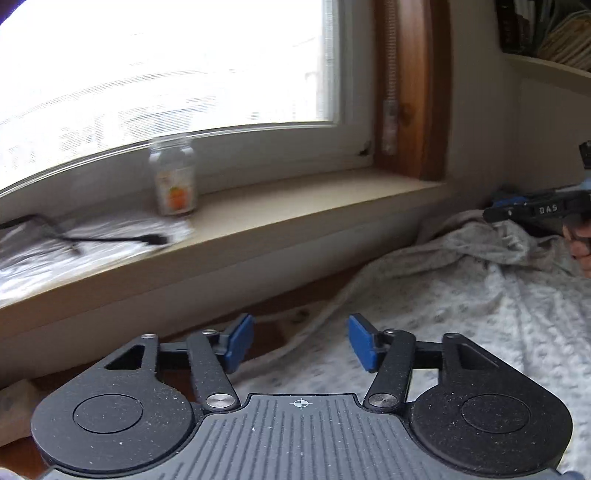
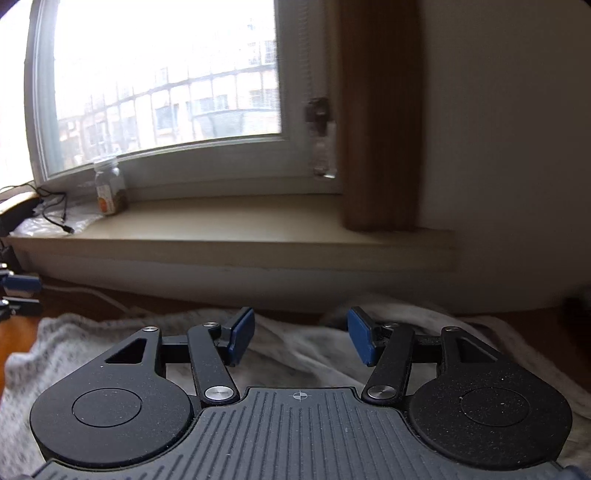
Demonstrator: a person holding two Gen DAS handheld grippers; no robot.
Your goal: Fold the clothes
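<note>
jar [image 2: 109, 191] on sill [image 2: 236, 221]; cable [image 2: 55, 212] beside; garment [image 1: 461, 295] under parted tongs [image 1: 301, 341]

Pale grey speckled garment [image 1: 461, 295], blue-padded black tongs [image 1: 301, 341], beige windowsill [image 2: 258, 221], orange-labelled clear jar [image 1: 173, 181].

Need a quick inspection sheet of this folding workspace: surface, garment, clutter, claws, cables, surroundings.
Surface: brown wooden top, mostly covered by cloth.
Job's things: pale grey patterned garment, rumpled, not folded flat.
Clutter: labelled jar and crinkled plastic on the windowsill.
Grippers: left claw open, nothing between the pads; right claw open above the garment, gripping nothing.
Cables: black cable on the sill's left end; white cord along the surface.
Surroundings: bright window, wooden frame, shelf of books.
</note>
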